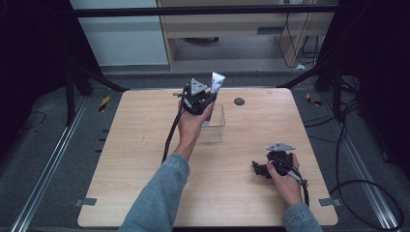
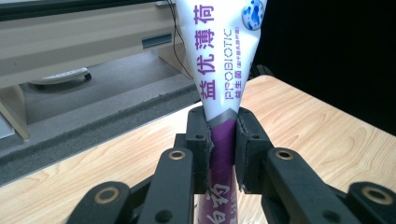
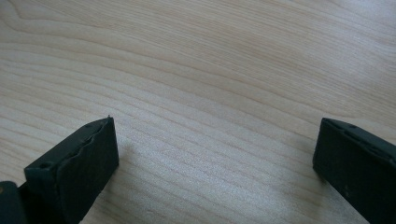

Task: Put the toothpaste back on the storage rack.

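Note:
A white and purple toothpaste tube (image 1: 215,86) stands upright, its lower end inside a clear plastic box (image 1: 213,131) near the middle of the wooden table (image 1: 145,145). My left gripper (image 1: 197,102) is shut on the tube. In the left gripper view the black pads (image 2: 200,149) press both sides of the tube (image 2: 219,70) at its purple band. My right gripper (image 1: 261,169) rests low at the table's right front, jaws wide apart. In the right gripper view its fingers (image 3: 79,163) frame bare wood with nothing between them.
A small dark round disc (image 1: 239,101) lies on the table behind the box. Black cables trail from both grippers. Metal rails and dark frame legs flank the table, and a light wooden cabinet (image 1: 232,24) stands beyond the far edge.

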{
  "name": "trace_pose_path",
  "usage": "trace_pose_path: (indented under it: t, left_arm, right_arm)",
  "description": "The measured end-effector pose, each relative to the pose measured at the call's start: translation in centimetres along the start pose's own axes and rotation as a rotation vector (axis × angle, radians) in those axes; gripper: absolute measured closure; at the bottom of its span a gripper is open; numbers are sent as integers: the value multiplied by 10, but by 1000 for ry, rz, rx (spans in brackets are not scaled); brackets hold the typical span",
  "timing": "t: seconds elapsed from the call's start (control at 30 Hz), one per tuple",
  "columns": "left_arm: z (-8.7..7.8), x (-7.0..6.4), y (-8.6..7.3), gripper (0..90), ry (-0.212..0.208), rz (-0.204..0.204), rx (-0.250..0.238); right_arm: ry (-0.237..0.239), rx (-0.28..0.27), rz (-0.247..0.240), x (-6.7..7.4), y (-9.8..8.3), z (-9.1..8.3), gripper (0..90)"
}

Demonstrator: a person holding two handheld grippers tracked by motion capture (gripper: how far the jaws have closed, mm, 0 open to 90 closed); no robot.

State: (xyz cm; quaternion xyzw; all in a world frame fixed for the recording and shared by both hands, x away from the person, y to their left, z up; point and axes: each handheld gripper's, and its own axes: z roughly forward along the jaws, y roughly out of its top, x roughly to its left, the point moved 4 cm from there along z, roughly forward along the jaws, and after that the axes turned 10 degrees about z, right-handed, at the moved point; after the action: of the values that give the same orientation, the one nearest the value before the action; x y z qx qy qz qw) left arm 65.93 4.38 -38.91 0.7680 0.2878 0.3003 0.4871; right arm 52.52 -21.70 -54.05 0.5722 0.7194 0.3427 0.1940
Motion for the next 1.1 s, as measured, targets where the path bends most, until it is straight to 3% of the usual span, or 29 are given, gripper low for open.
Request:
trace_pose_path:
  t: [0.67,1.1]
  left_arm:
    - [2,-2,-21,774,-6,-11,22]
    - [3,-4,-25,774,-6,-22,25]
  right_arm:
    - [1,2,7,0,0,0,5]
    - [1,3,7,0,0,0,5]
